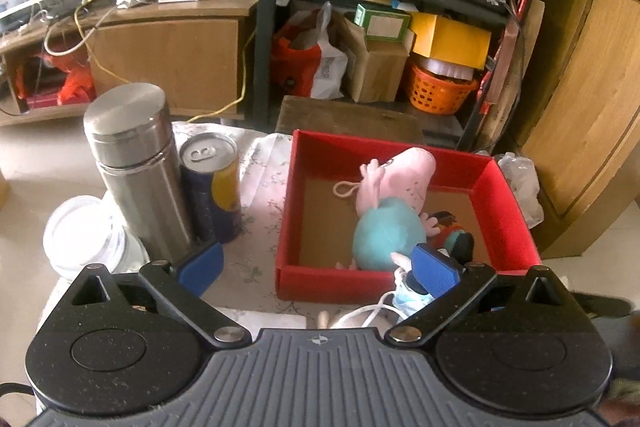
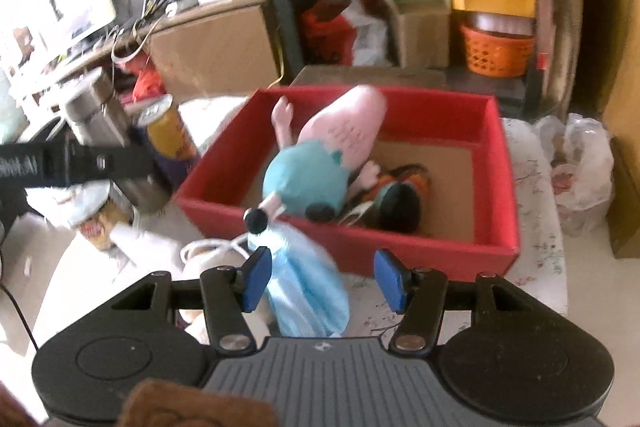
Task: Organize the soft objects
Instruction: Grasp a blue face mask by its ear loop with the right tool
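A red open box (image 1: 508, 203) (image 2: 360, 251) stands on the cloth-covered table. In it lies a pink pig plush in a teal dress (image 1: 390, 223) (image 2: 312, 179), one black-shoed leg poking over the front wall. Beside the plush is a dark multi-coloured soft toy (image 1: 454, 233) (image 2: 400, 199). A light blue face mask (image 2: 308, 291) (image 1: 408, 297) with a white strap lies in front of the box. My right gripper (image 2: 323, 281) is open around the mask, which touches only the left pad. My left gripper (image 1: 318, 269) is wide open at the box's near-left corner, holding nothing.
A steel flask (image 1: 136, 171), a drink can (image 1: 212, 183) and a white-lidded jar (image 1: 80, 235) stand left of the box. A crumpled plastic bag (image 1: 520, 187) lies to its right. Behind the table are a cluttered shelf and an orange basket (image 1: 438, 91). A black strap (image 2: 80, 163) crosses the right wrist view's left side.
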The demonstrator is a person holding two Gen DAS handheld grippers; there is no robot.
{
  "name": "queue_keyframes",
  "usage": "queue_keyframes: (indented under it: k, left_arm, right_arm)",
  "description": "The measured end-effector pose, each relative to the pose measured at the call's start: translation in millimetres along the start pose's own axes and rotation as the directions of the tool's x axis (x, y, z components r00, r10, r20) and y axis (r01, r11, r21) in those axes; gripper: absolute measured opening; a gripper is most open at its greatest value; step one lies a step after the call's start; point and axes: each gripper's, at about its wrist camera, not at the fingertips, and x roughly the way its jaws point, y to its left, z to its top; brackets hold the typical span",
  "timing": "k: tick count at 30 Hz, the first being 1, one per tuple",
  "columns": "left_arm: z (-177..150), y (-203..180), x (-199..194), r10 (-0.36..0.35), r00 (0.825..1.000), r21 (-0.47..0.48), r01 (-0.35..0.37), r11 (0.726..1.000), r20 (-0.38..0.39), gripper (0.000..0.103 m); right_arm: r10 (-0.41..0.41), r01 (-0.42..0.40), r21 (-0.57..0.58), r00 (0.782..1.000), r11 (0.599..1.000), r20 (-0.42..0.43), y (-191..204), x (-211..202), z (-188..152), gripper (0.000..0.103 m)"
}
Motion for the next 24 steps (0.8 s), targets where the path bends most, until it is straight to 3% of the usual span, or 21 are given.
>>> queue_keyframes:
  k: [6, 15, 19, 24]
  left_arm:
    - [-0.8, 1.7, 2.1, -0.017, 1.0, 0.01, 0.017, 1.0, -0.013, 0.097]
    - [-9.2, 12.7, 8.6, -0.049, 0.996, -0.018, 0.048, 0.999, -0.073, 0.097]
    - [-7.4, 18.2, 6.9, -0.048, 0.997, -0.028, 0.046, 0.999, -0.066, 0.097]
    - [-7.2, 20.1, 7.4, -0.07, 0.994, -0.05, 0.066, 0.997, -0.08, 0.097]
  right_arm:
    - [-0.011, 0.009, -0.036, 0.999, 0.999, -0.053, 5.1, 26.6, -9.8, 0.028]
    - [0.035, -0.033, 0.024, 0.996, 0.999, -0.08, 3.5, 55.6, -8.4, 0.028]
    - [0.127, -0.118, 0.102, 0.988, 0.988, -0.092, -0.3, 52.5, -3.3, 0.002]
    - [0.209, -0.206, 0.042, 0.975, 0.978, -0.073, 17.5, 18.2, -10.5, 0.0]
